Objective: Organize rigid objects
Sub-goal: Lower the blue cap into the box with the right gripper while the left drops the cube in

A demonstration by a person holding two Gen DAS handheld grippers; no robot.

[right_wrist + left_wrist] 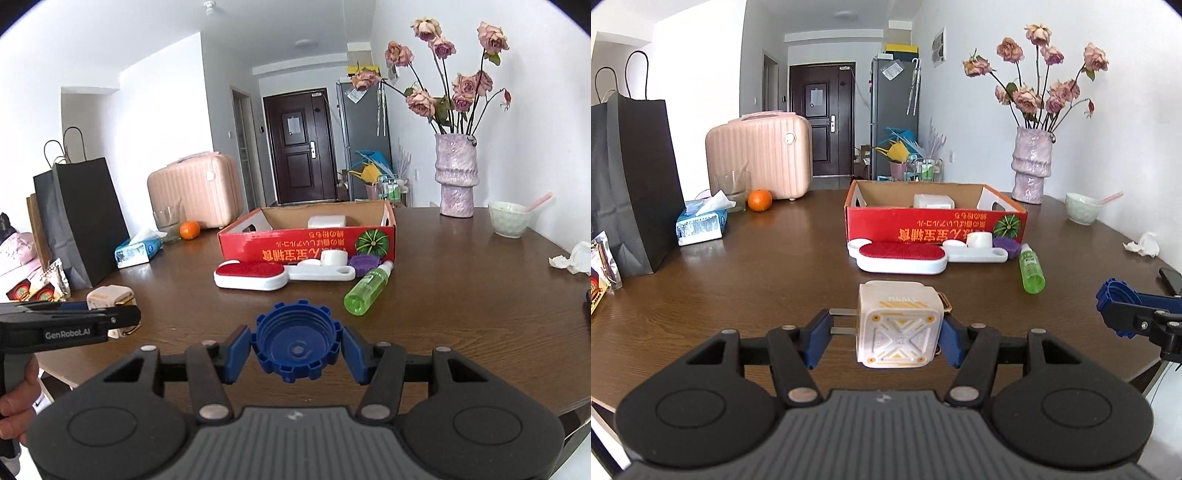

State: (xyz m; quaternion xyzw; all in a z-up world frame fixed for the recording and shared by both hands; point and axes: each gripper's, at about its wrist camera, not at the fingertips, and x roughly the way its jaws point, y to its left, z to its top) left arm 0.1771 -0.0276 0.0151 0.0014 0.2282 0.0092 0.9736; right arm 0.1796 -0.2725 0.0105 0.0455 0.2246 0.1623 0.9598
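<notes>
Left tool [882,334] pinching charger [899,328], right tool [295,349] pinching blue cap [297,345], box [306,240] contents half-hidden

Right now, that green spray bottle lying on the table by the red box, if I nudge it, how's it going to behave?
The green spray bottle lies on its side on the bare wooden table, and its body looks round, so a sideways nudge would probably roll it. It looks like small clear plastic, likely light and stiff. The smooth surface may slip between pads.
</notes>
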